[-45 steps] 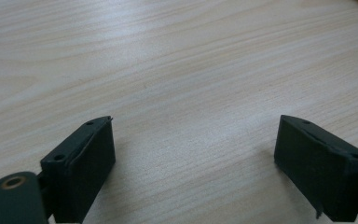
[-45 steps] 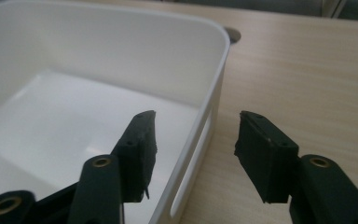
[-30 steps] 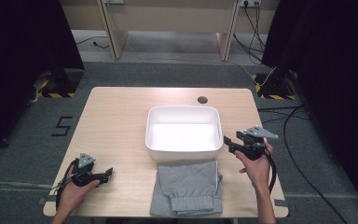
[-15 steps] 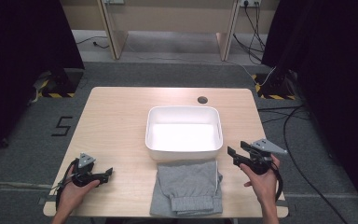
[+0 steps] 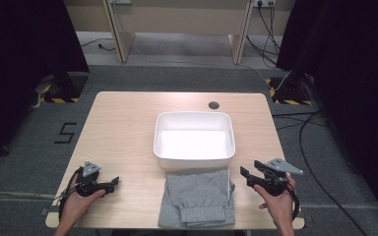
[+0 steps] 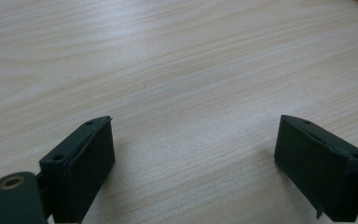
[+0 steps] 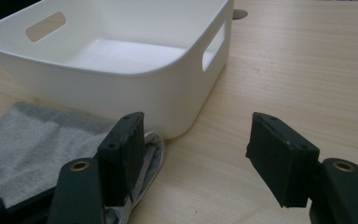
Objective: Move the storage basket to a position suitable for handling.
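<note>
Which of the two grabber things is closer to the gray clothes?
The right gripper. It sits just beside the folded gray clothes, near the white tub. The left gripper is farther off, over bare table.

- Rectangular plastic tub [image 5: 195, 136]: plain white in & out, no pattern; brightest on the floor inside.
- Folded fabric garment [image 5: 197, 196]: heather grey, fine speckle; paler, near-white edge w/ thin trim at its right side [image 7: 151, 149].
- Light wooden table [image 5: 123, 132]: pale beige, fine streaky grain; one small dark round hole [image 5: 213, 104] near far edge.
- Left gripper [image 5: 109, 184]: black jaws, grey plate on top; brass-coloured ring [image 6: 12, 182] at a pivot.
- Right gripper [image 5: 246, 174]: black, grey plate; brass-coloured rings too.
- Floor [image 5: 24, 142]: dark grey, w/ a black "5" mark [image 5: 67, 132] & yellow-black hazard stripes [image 5: 54, 100] at both sides.
</note>
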### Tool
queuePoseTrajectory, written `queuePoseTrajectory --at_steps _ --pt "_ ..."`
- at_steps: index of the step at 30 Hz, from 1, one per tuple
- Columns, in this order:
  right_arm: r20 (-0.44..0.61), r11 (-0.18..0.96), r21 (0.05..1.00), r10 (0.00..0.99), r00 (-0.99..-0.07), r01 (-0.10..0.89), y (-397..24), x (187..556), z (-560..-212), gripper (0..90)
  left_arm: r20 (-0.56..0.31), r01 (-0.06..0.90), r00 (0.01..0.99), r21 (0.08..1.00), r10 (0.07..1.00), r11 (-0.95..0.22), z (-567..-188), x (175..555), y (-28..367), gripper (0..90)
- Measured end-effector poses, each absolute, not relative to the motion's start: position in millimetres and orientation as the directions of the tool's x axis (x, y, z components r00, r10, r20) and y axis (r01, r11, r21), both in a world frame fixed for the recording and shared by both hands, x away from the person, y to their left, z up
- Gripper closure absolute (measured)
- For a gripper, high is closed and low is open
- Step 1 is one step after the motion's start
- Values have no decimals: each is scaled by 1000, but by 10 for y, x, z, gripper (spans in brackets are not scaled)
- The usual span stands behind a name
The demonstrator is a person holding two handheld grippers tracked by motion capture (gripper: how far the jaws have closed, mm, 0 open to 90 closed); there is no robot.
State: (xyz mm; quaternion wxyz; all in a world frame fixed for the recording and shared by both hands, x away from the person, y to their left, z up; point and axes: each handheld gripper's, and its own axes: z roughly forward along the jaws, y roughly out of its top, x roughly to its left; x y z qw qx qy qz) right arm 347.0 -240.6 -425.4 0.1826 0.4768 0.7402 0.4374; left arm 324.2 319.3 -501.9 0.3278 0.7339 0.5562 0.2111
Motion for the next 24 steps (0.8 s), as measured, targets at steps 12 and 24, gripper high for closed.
queuePoseTrajectory --at_steps 12,24 --pt "178 172 799 848 -499 577 -2365 3476 -4430 354 -57 681 293 713 954 -167 -5019 3247 3189 102" --pt "176 227 769 824 -539 597 -2254 3467 -4591 312 -127 640 368 753 921 -152 -4869 3034 2821 150"
